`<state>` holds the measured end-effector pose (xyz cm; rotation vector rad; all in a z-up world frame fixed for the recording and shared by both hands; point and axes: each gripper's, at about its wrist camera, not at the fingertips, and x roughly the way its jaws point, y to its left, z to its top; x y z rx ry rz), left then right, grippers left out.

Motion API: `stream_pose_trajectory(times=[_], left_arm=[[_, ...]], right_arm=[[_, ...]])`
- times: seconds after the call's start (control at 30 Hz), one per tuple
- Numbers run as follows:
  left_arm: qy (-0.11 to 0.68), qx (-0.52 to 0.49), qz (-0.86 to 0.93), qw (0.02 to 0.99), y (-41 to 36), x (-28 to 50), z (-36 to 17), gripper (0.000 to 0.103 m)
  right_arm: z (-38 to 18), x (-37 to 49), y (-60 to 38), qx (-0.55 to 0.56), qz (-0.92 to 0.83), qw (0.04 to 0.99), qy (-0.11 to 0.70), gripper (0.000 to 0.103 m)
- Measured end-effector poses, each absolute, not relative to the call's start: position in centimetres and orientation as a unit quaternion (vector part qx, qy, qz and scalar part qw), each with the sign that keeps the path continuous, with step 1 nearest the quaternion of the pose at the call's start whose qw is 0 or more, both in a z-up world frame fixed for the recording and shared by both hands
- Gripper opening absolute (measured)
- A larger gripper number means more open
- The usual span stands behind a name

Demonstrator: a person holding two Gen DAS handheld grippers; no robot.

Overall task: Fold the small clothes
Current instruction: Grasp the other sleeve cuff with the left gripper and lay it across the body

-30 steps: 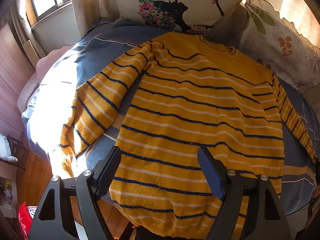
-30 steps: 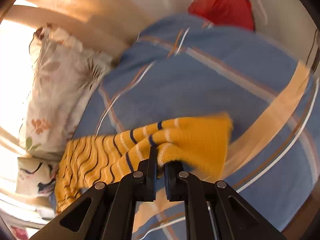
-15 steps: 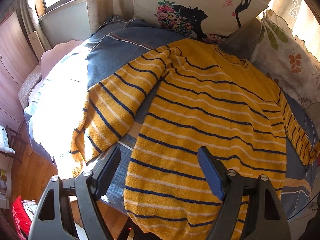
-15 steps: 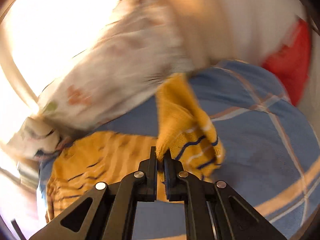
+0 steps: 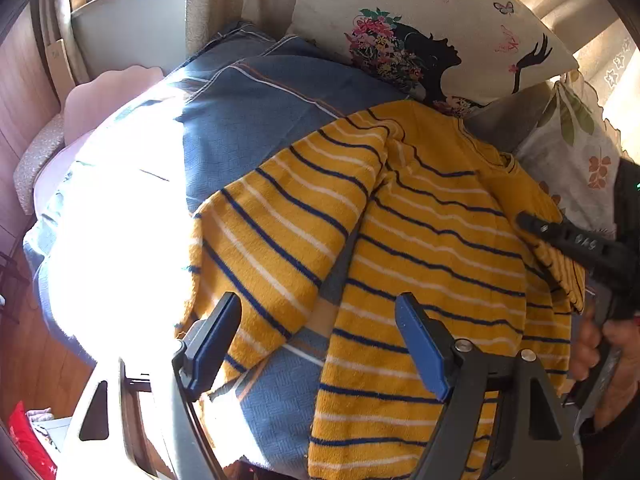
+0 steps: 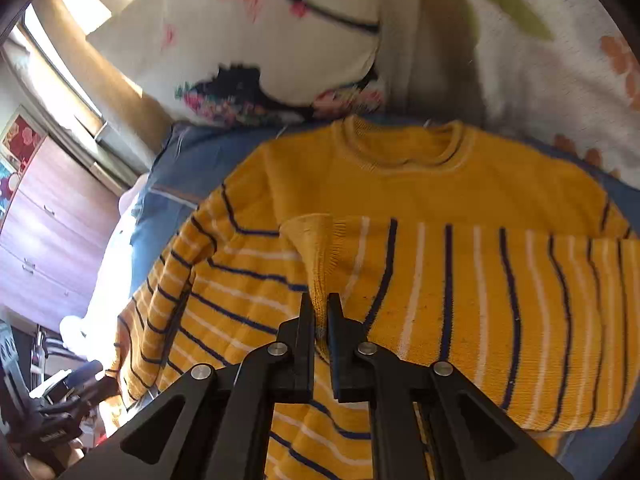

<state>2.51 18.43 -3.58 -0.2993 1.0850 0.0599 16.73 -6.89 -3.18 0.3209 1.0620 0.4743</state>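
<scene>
Jaws: right gripper (image 6: 321, 312) clamps the sleeve cuff (image 6: 316, 248) over the sweater (image 5: 432, 240) on the bed (image 5: 260, 120); left gripper (image 5: 320, 340) gapes, unladen. Lay the sleeve flat across the chest, stripes aligned, before letting go.

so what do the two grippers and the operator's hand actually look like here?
Left gripper: grey frame with triangular cutouts, silver bolts, blue pads on both fingers. Right gripper: all-black frame, same cutouts and silver bolts, flat black fingers. A bare hand grips its handle below a dark sleeve. No cables visible.
</scene>
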Motion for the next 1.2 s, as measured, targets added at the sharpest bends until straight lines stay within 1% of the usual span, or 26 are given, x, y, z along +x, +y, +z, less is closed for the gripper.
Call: stream_pose_trajectory(times=[0.1,0.17,0.2,0.23,0.27,0.47,0.6,0.63,0.67,0.7,0.77,0.9,1.0,1.07,1.2], left_arm=[[0.519,-0.152,-0.006,0.841,18.0,5.0,-3.9,0.078],[0.521,-0.153,-0.034,0.839,16.8,6.7,-4.0,0.078],[0.521,-0.151,-0.049,0.838,16.0,7.6,-4.1,0.078],[0.522,-0.149,-0.063,0.837,15.0,8.5,-4.2,0.078],[0.522,-0.149,-0.079,0.836,14.0,9.4,-4.3,0.078],[0.533,-0.151,-0.163,0.817,7.6,14.6,-5.4,0.078],[0.534,-0.123,-0.180,0.817,4.2,16.5,-5.9,0.078],[0.538,-0.109,-0.172,0.818,3.6,16.9,-6.1,0.062],[0.542,-0.097,-0.165,0.818,3.1,17.1,-6.4,0.044],[0.554,-0.091,-0.158,0.812,2.9,17.5,-6.8,0.007],[0.563,-0.118,-0.152,0.804,3.8,18.0,-7.1,0.009],[0.524,-0.154,-0.134,0.827,6.8,18.0,-4.4,0.008],[0.501,-0.160,-0.109,0.844,9.6,18.1,-2.8,0.008],[0.510,-0.148,-0.094,0.842,11.0,18.6,-3.4,0.009],[0.550,-0.140,-0.066,0.821,12.1,19.5,-7.0,0.010]], right_arm=[[-5.6,16.6,-4.9,0.145,0.222,0.803,0.534,0.015],[-5.1,15.4,-6.0,0.171,0.218,0.806,0.523,0.027],[-4.7,14.7,-7.0,0.185,0.211,0.809,0.517,0.040],[-4.4,13.9,-8.0,0.196,0.197,0.814,0.510,0.050],[-4.1,13.0,-9.1,0.205,0.183,0.820,0.503,0.051],[-4.1,9.7,-14.3,0.242,0.117,0.822,0.502,0.051],[-4.5,8.2,-16.4,0.260,0.087,0.821,0.501,0.051],[-4.7,8.0,-16.8,0.260,0.081,0.821,0.501,0.051],[-4.8,7.8,-17.0,0.260,0.075,0.821,0.502,0.051],[-5.0,7.6,-17.2,0.261,0.071,0.821,0.502,0.051],[-5.0,7.2,-17.9,0.263,0.063,0.822,0.501,0.051],[-4.5,6.9,-18.8,0.267,0.057,0.826,0.493,0.051],[-4.1,7.0,-19.3,0.269,0.062,0.830,0.485,0.051],[-4.1,7.5,-19.5,0.268,0.062,0.831,0.483,0.051],[-3.9,9.4,-20.2,0.292,0.062,0.831,0.469,0.051]])
